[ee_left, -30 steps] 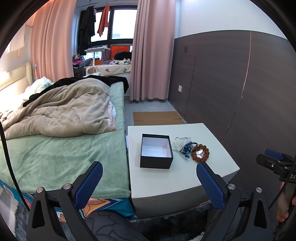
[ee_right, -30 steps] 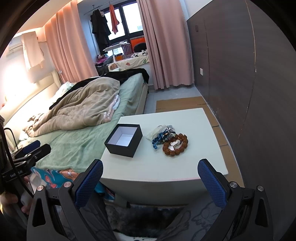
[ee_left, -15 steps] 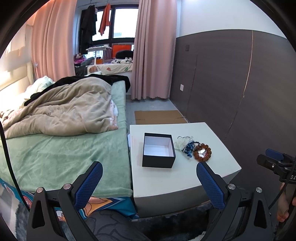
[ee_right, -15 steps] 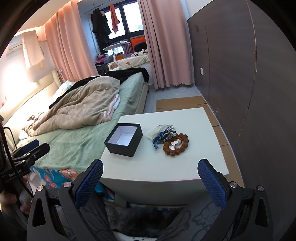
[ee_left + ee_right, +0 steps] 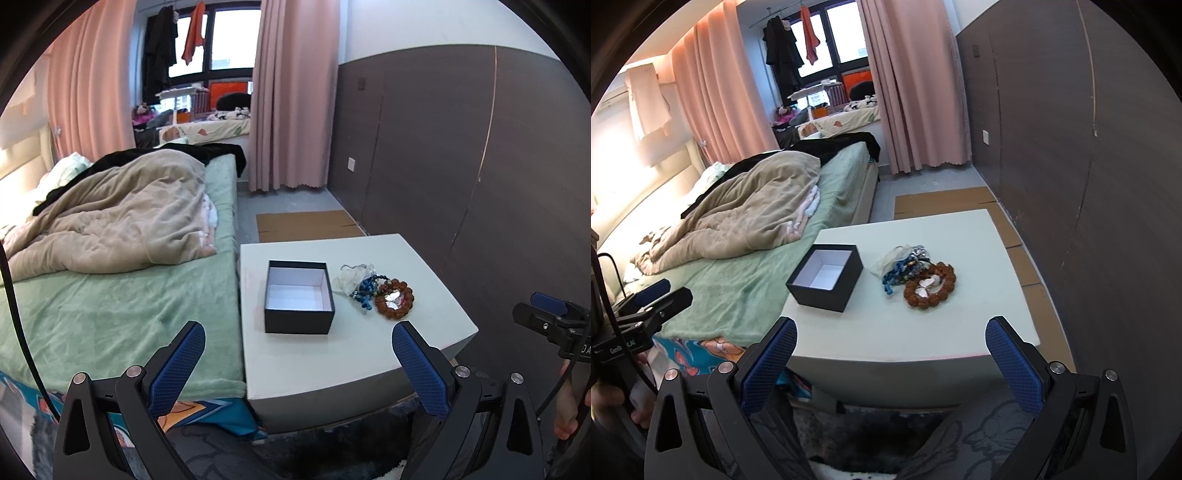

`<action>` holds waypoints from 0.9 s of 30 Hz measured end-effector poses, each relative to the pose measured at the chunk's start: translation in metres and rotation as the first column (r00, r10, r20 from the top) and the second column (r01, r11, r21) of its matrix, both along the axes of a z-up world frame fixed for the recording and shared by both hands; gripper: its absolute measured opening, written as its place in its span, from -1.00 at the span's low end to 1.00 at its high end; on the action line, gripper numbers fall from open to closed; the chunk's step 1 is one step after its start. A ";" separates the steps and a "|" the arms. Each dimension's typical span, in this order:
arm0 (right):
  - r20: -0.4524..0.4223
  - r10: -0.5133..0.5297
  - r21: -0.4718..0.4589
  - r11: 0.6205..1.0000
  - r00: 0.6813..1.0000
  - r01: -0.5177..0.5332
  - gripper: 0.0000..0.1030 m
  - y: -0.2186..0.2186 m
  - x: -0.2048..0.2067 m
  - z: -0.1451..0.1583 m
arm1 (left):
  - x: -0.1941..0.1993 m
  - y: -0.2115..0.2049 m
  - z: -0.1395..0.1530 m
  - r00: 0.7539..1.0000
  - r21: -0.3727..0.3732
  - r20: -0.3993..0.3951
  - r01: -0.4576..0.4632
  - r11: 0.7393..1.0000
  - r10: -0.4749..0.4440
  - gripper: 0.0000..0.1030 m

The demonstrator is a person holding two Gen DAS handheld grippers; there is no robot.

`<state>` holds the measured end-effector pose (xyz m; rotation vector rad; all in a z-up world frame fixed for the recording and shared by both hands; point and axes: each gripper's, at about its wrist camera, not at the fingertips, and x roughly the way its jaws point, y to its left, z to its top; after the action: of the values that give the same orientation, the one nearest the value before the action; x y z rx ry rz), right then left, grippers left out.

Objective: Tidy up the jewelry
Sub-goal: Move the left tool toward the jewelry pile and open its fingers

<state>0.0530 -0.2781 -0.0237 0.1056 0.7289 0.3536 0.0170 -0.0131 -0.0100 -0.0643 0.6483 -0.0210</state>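
Table (image 5: 332, 354) nearer now; jewelry pile (image 5: 373, 290) indistinct.

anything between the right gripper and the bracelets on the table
Nothing visible. The right gripper hangs open short of the table, and only bare tabletop lies before the bracelets. The box sits off to the left.

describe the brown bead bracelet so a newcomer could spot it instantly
Find the white table beside the bed, with an open black box on it. Right of the box lies a jewelry pile; the brown bead bracelet is its rightmost piece, a ring of reddish-brown beads, unlike the blue beads beside it.
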 end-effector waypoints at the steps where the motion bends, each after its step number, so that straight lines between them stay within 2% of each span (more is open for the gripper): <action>1: -0.005 -0.008 0.003 1.000 1.000 0.008 1.00 -0.004 0.002 -0.002 | 0.004 -0.003 -0.002 1.000 0.001 -0.005 0.009 1.000 -0.009 0.96; 11: -0.056 -0.076 0.023 0.997 0.996 0.077 1.00 -0.038 0.026 -0.020 | 0.045 -0.037 -0.018 0.994 0.003 -0.059 0.094 0.996 -0.094 0.96; 17: -0.094 -0.095 0.039 0.994 0.991 0.099 1.00 -0.053 0.046 -0.035 | 0.074 -0.053 -0.032 0.981 -0.030 -0.127 0.142 0.989 -0.145 0.67; 27: -0.151 -0.108 0.071 0.990 0.983 0.120 0.98 -0.070 0.079 -0.047 | 0.119 -0.076 -0.053 0.955 -0.077 -0.219 0.186 0.979 -0.199 0.34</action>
<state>0.1323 -0.3482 -0.0706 0.2498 0.8510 0.2669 0.1364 -0.0893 -0.0628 -0.0573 0.8804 -0.2230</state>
